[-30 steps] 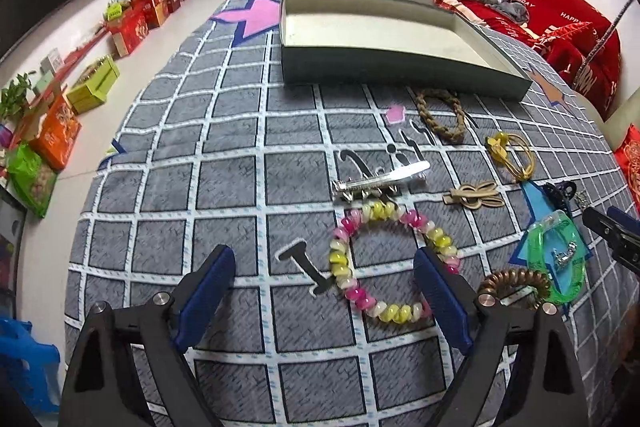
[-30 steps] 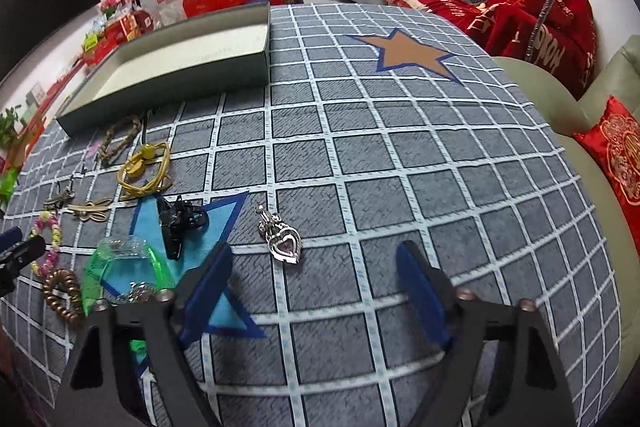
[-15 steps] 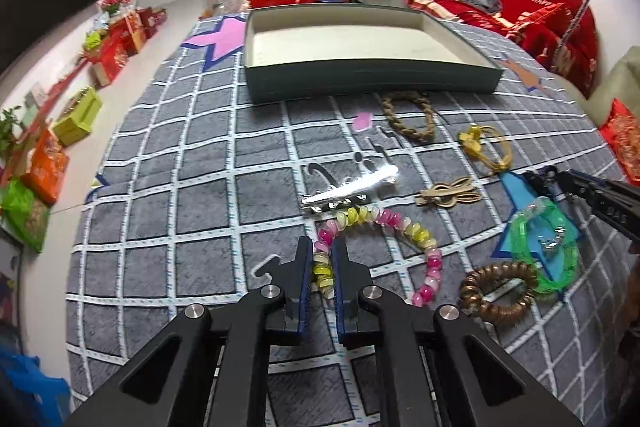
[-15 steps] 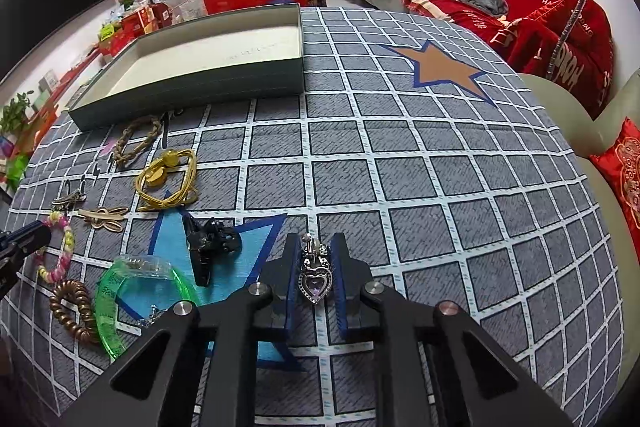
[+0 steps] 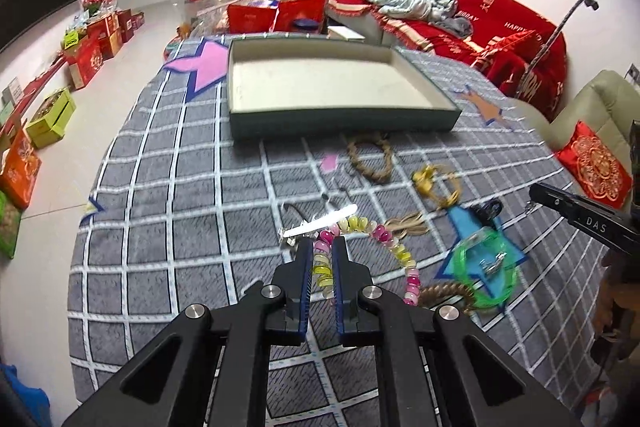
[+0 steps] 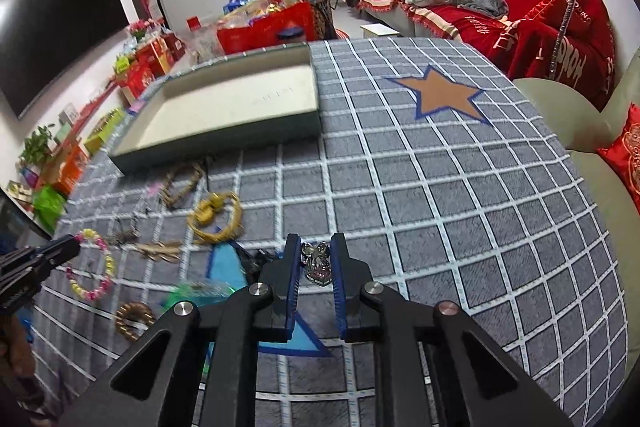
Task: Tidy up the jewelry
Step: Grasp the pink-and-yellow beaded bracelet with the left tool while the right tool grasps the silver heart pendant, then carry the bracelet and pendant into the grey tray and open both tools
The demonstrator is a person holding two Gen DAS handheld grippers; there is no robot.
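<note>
Living room, red-draped sofa behind; grey grid-patterned surface carrying open shallow box toward far edge, loose jewelry strewn before it. Left hand-held gripper clenched on beaded bracelet, pads pinching one side of the loop, remainder trailing right toward the cloth. Likely light, floppy, beads slick; grip on the strand itself, apt to swing. Right hand-held gripper clamped on heart pendant, held between the blue pads, near edge of surface. Probably small, rigid, smooth metal; prone to slipping. Yellow bangle, braided ring lying between grippers and box.
</note>
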